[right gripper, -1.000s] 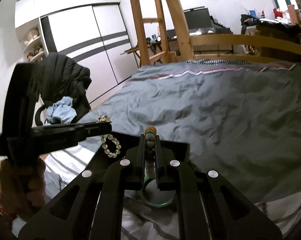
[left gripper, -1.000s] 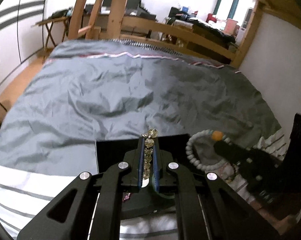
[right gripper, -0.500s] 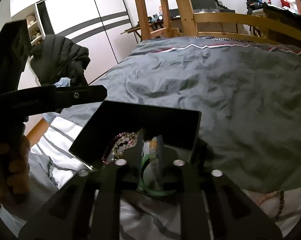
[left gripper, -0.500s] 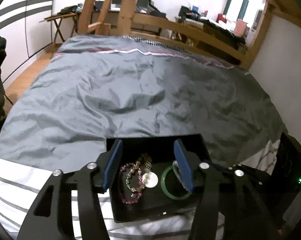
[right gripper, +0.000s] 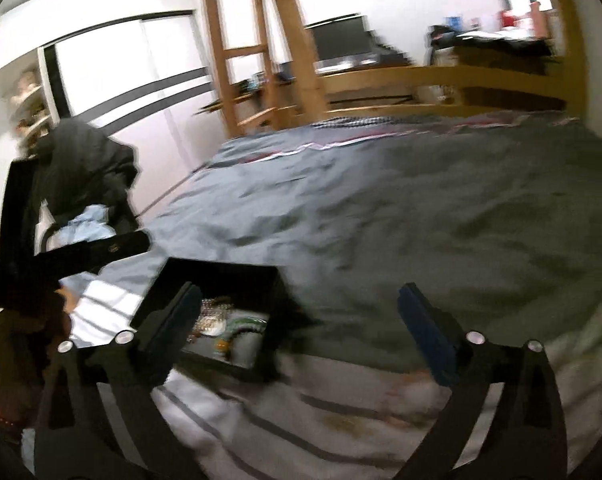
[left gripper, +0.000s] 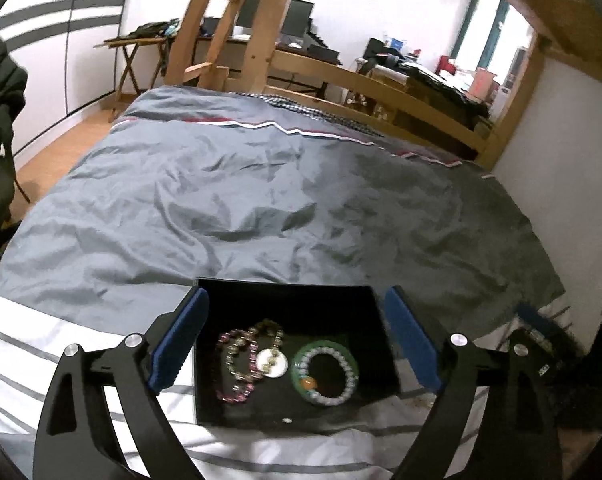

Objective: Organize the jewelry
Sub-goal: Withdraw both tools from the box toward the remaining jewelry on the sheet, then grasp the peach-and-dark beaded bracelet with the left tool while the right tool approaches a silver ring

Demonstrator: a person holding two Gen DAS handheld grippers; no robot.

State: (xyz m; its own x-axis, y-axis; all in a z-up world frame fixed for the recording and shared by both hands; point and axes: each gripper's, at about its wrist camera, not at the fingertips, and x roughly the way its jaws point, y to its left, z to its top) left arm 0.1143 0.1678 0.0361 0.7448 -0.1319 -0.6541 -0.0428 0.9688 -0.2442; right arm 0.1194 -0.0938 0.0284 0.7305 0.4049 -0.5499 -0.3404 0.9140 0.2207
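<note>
Whereas a second ago both pairs of fingers were clamped shut — the left on a yellowish bead bracelet, the right on a pale bead bracelet with an orange bead — both now stand spread wide and carry nothing. The left gripper [left gripper: 295, 338] hovers over the black box [left gripper: 289, 292], its blue pads [left gripper: 179, 336] flanking the box's two side walls without visibly touching them. The right gripper [right gripper: 301, 328] has swung off to the side: in its blurred view the box [right gripper: 217, 276] sits low on the left behind the left-hand finger, and the gap between the fingers frames only the grey duvet [right gripper: 381, 216].

All the jewelry lies inside the box, which rests on the bed where the grey duvet [left gripper: 261, 200] meets the white striped sheet [left gripper: 29, 344]. Five pieces can be counted in the left wrist view: one pink-purple bead bracelet [left gripper: 237, 376], one yellowish bead bracelet [left gripper: 271, 332] draped beside it, one round white disc [left gripper: 272, 362] — partly under those yellowish beads, one green bangle [left gripper: 301, 354], and one pale bead bracelet [left gripper: 333, 376] lying within the bangle, its orange bead at the near left.
</note>
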